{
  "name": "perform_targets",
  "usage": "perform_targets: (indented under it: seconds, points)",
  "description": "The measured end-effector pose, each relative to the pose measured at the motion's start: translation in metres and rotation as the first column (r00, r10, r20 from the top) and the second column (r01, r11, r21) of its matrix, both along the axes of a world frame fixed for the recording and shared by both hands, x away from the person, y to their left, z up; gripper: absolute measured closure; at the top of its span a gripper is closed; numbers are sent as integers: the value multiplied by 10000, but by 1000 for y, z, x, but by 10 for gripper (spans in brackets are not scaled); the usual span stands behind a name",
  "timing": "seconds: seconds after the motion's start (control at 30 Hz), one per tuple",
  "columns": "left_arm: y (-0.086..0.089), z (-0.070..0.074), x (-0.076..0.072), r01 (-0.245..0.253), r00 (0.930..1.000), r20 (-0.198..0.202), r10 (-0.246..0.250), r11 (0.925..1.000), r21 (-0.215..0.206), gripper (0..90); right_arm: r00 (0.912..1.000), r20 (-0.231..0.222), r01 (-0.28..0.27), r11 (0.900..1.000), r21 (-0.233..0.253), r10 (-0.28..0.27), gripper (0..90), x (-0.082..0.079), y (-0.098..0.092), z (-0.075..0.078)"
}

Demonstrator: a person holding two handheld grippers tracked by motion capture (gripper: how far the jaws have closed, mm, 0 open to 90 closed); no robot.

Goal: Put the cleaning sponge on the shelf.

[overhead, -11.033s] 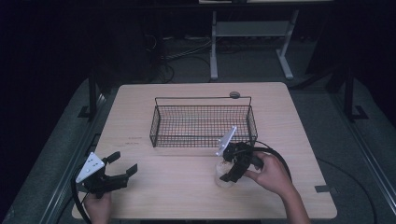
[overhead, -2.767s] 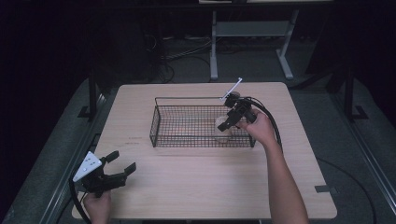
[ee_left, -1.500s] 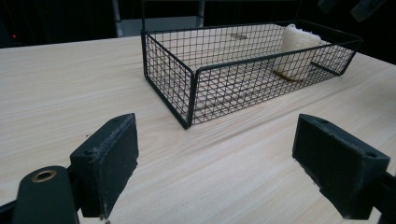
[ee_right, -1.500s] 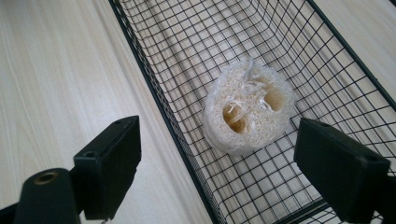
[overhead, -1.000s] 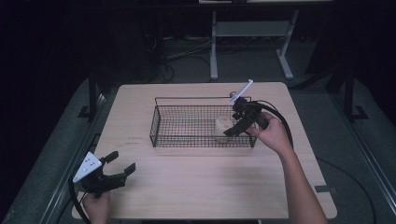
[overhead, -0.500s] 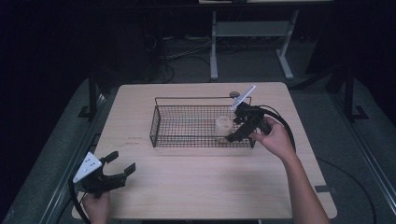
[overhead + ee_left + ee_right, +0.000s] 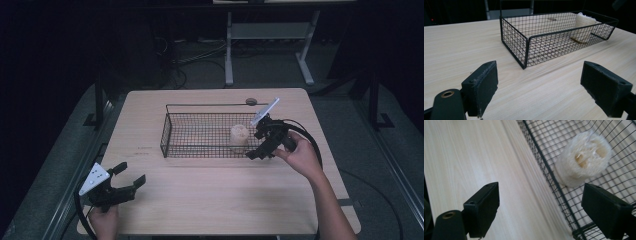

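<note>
The right hand-held gripper (image 7: 259, 145) hung released, jaws wide, just outside the wire basket (image 7: 172, 131); the loofah piece (image 7: 239, 135) stood inside, just beyond them. The left hand-held gripper (image 7: 131, 177) was released, well apart.

Black two-jaw tools (image 7: 121, 185) with grey triangular plates (image 7: 94, 178), black cables (image 7: 309, 141).

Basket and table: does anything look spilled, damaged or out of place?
Nothing stands out. The loofah stands upright in the basket, near its right end. The table shows no spill.
</note>
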State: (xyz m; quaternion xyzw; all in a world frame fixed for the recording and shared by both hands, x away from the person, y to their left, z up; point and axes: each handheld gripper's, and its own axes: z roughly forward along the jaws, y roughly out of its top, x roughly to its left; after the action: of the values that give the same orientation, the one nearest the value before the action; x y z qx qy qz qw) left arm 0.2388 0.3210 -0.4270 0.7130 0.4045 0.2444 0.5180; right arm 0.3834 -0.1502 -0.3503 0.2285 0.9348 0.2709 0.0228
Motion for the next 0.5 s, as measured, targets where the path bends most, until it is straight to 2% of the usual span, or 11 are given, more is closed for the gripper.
perform_targets:
  seconds: [0.07,0.33,0.5]
  points:
    - [0,0,0,-2,10000,9,2,10000,-6,138,9999,105,-18,10000,-18,19,144,-4,0,-1]
    - [1,0,0,-11,10000,13,11,10000,-12,138,9999,-90,-80,9999,-109,79,144,-10,-2,-8]
    - [0,0,0,-9,10000,4,9,10000,-3,138,10000,70,-61,10000,11,61,144,-15,-5,-10]
